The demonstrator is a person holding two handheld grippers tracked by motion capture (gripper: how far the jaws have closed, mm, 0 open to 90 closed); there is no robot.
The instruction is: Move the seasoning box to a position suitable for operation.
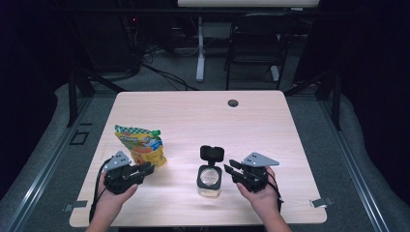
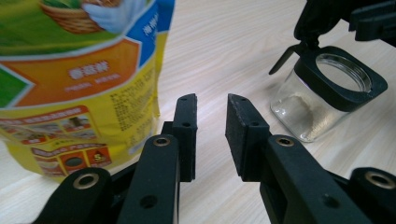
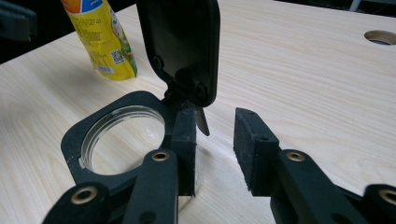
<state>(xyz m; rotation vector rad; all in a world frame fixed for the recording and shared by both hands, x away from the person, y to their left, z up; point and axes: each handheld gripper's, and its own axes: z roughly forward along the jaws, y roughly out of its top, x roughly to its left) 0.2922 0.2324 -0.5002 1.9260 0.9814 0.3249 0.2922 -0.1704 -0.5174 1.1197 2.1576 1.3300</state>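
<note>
- A glass jar (image 1: 210, 182) with a black collar stands near the front edge of a pale wooden table (image 1: 251, 121); its hinged black lid (image 1: 212, 153) is flipped up and open.
- The right gripper (image 1: 232, 169) sits just right of the jar, jaws spread with nothing between them, one jaw close against the collar.
- The left gripper (image 1: 147, 168) rests beside a yellow snack bag (image 1: 141, 144), jaws parted and pinching nothing.
</note>
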